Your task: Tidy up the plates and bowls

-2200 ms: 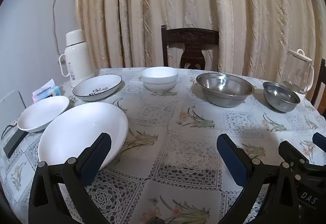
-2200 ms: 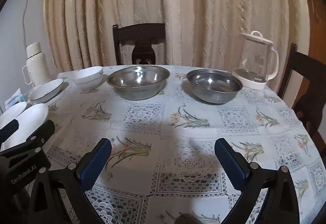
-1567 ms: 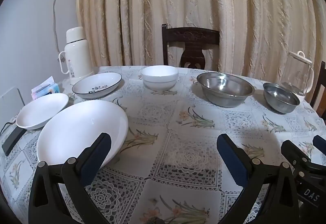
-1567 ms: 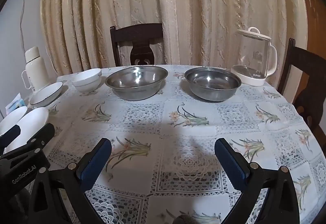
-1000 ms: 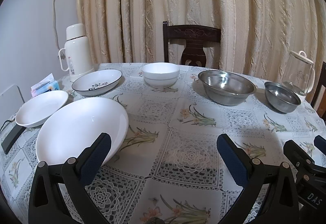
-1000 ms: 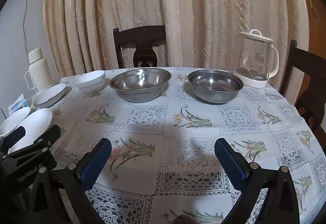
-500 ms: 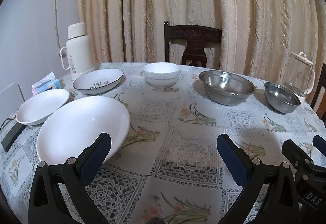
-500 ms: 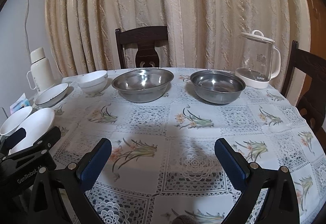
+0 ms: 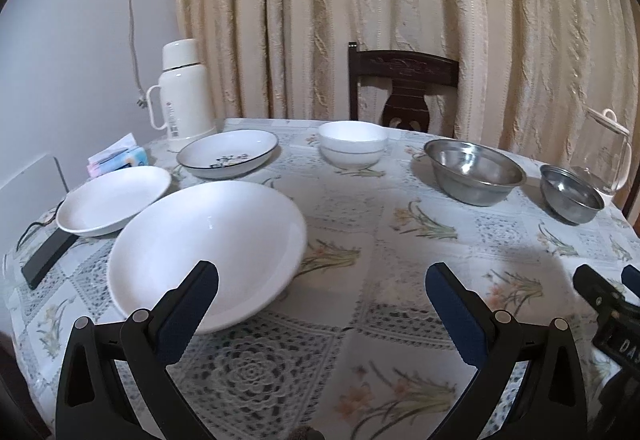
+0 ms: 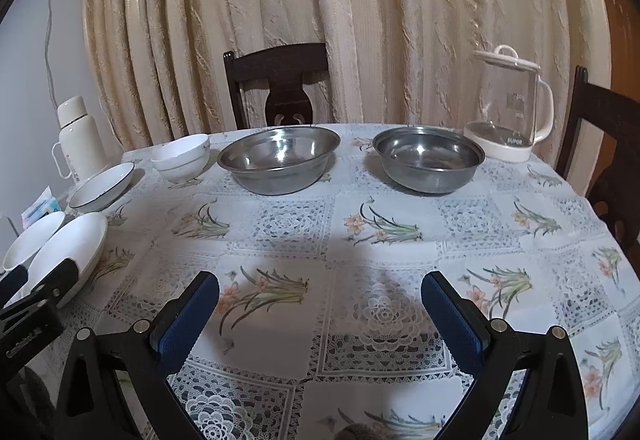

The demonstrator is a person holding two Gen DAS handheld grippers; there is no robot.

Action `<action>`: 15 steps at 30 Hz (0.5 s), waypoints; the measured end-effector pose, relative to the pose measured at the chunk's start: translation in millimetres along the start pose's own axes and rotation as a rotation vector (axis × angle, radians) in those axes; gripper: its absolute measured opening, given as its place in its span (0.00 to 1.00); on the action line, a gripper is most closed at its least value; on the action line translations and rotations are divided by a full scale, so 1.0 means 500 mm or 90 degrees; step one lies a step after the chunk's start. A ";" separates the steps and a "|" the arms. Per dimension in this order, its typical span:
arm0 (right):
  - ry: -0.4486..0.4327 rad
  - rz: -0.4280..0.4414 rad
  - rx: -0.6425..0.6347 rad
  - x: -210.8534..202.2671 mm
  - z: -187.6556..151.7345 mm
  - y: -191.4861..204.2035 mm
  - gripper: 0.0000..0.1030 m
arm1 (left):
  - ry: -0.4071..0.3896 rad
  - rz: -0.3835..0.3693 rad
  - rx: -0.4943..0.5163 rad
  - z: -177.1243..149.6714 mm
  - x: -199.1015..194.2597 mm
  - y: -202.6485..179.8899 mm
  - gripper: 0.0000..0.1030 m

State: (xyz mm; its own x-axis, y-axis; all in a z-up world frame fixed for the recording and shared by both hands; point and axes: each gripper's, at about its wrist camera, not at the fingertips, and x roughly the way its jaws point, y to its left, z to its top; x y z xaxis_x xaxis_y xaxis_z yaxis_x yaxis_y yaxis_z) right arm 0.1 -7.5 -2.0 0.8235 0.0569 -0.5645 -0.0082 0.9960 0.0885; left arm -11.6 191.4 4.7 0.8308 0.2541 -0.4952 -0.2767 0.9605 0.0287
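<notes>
Nothing is held yet, and the crockery lies spread across the worktop (image 10: 400, 248) in an arc; at the far left stand a white flask (image 9: 182, 96) and a tissue pack (image 9: 120, 159), and a dark flat device (image 9: 48, 258) lies at the left edge; just right of these a small white plate (image 9: 114, 198) sits beside the large white plate (image 9: 208, 248), their rims close or perhaps touching, which I cannot tell; behind them is a blue-rimmed dish (image 9: 228, 153), then two stacked white bowls (image 9: 353, 143), then the large steel bowl (image 10: 279, 160) and the smaller steel bowl (image 10: 429, 159), well apart from each other, with a glass kettle (image 10: 510, 108) at the far right; the left gripper (image 9: 322, 300) hovers at the near edge with its fingers (image 9: 192, 310) spread wide, the left one over the near rim of the large white plate; the right gripper (image 10: 320, 306) hangs over bare cloth, fingers likewise apart, clamped on nothing; judging from this, stacking has not begun; the risks ahead lie in the thin, glossy plate rim, which could slip from the pads if pinched too shallowly; the lace cloth could drag and shift neighbouring dishes if a plate is slid rather than lifted; the small plate so near could be knocked during the lift; steel bowls may clang or skate when nested carelessly.
</notes>
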 end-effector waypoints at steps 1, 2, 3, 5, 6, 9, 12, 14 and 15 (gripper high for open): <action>0.004 0.001 0.006 0.002 0.000 -0.004 1.00 | 0.000 0.002 -0.002 -0.001 -0.001 0.006 1.00; 0.007 0.002 0.013 0.003 0.000 -0.008 1.00 | 0.001 0.004 -0.003 0.000 -0.001 0.012 1.00; 0.011 0.002 0.021 0.006 0.000 -0.013 1.00 | 0.000 0.005 -0.005 -0.001 -0.002 0.018 1.00; 0.015 0.002 0.032 0.008 -0.001 -0.020 1.00 | 0.001 0.006 -0.008 -0.003 -0.004 0.029 1.00; 0.017 0.001 0.037 0.009 -0.001 -0.023 1.00 | 0.000 0.007 -0.009 -0.005 -0.006 0.033 1.00; 0.017 -0.001 0.042 0.009 -0.002 -0.026 1.00 | -0.002 0.006 -0.010 -0.008 -0.010 0.041 1.00; 0.013 -0.002 0.037 0.008 -0.001 -0.024 1.00 | -0.002 0.007 -0.010 -0.011 -0.008 0.046 1.00; 0.011 -0.002 0.034 0.007 -0.001 -0.022 1.00 | -0.001 0.004 -0.018 -0.011 -0.008 0.050 1.00; 0.011 -0.001 0.033 0.007 -0.001 -0.022 1.00 | -0.001 0.003 -0.022 -0.011 -0.008 0.052 1.00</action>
State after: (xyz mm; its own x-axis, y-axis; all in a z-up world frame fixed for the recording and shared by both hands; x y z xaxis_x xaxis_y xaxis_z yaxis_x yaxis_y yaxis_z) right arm 2.9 -18.3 -5.5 0.8136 0.0564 -0.5786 0.0237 0.9912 0.1300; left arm -24.5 214.7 2.7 0.8303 0.2592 -0.4935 -0.2972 0.9548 0.0014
